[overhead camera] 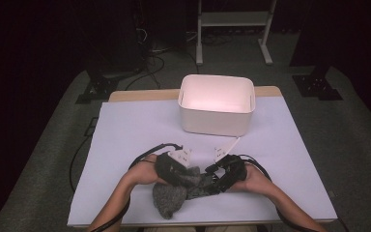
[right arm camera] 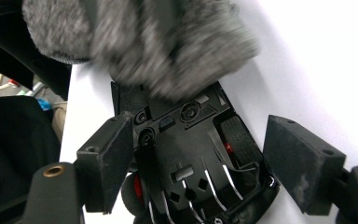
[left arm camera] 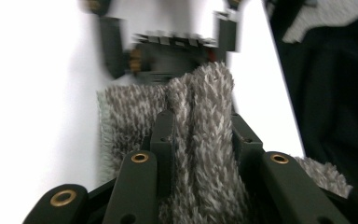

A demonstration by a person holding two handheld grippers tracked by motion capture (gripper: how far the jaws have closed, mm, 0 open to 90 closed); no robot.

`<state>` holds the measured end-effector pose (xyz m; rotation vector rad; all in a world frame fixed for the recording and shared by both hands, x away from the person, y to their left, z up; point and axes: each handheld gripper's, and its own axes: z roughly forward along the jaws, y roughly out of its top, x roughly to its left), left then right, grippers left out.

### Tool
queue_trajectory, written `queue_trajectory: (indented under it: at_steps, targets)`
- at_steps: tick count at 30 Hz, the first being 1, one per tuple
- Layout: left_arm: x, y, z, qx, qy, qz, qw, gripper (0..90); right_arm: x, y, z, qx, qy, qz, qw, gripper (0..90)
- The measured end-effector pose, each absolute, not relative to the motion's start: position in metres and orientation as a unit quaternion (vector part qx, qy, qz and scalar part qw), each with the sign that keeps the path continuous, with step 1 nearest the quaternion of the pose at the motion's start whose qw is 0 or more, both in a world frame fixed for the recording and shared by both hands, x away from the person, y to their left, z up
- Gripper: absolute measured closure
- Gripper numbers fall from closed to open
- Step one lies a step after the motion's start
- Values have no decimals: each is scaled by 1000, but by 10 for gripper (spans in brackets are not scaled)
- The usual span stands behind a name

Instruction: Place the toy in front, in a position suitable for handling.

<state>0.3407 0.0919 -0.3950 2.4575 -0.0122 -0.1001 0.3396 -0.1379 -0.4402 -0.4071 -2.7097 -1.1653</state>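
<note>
A fuzzy grey cloth (overhead camera: 170, 198) lies bunched near the table's front edge, between the two hands. My left gripper (overhead camera: 191, 176) is shut on a raised fold of it; in the left gripper view the jaws (left arm camera: 203, 121) pinch the grey pile (left arm camera: 130, 107), with a blurred black toy car (left arm camera: 168, 51) just beyond. In the right gripper view the toy car (right arm camera: 191, 172) lies underside up between my right gripper's (right arm camera: 200, 135) open jaws. The pads stand off its sides. The cloth (right arm camera: 144, 42) covers the car's far end. My right gripper (overhead camera: 213, 180) faces the left one.
A white open bin (overhead camera: 216, 121) stands at the back centre of the white table sheet (overhead camera: 125, 135). Cables trail from both grippers. Dark floor and a white stand's legs (overhead camera: 232, 29) lie beyond the table.
</note>
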Motion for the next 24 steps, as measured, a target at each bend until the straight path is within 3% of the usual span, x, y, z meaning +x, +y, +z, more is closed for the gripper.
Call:
queue_trajectory:
  at_steps: [6,12,16,19,24]
  targets:
    - [351,93,-400,938,51,-60,337,651,324,-141,-438,-131,-905,-402,36,250]
    - [350,86,-407,940,52,-92,324,640,310,-142,-437,-126,-903,-410,-6,252]
    - [346,83,-405,941,39,-87,323,647,304,-142,-436,-116,-905,-408,-26,253]
    - [341,80,-401,944,29,-80,320,664,303,-140,-432,-106,-911,-397,-30,263]
    - [329,79,-393,943,10,-73,325,666,311,-136,-421,-99,-919,-382,3,258]
